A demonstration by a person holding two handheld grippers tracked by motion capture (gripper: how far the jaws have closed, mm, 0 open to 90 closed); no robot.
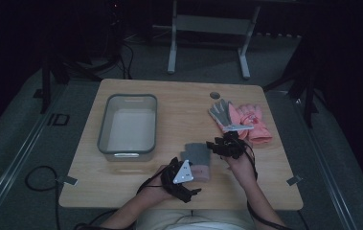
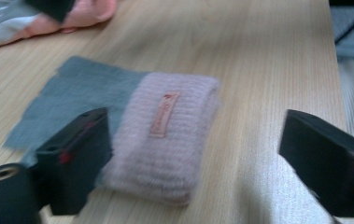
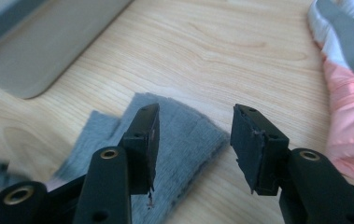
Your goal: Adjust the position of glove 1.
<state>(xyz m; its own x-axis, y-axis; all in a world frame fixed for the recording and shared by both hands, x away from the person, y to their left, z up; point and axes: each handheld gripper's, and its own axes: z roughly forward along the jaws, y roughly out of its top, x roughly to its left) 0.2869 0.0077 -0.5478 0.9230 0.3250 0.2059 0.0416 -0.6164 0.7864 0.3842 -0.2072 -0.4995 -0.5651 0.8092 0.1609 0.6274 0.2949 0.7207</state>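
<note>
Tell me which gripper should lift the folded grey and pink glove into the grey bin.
Left, probably. The left gripper has open jaws straddling the glove's pink cuff and sits on the bin's side. The right gripper, also open, hovers over the grey end, farther from the bin.

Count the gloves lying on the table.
3. A folded grey glove with pink cuff lies near the front edge between the grippers. A grey-palmed glove and a pink glove overlap at the right; more could hide beneath.

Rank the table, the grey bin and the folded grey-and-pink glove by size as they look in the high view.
1. table
2. grey bin
3. folded grey-and-pink glove, plainly the smallest, though the left gripper hides part of it.
</note>
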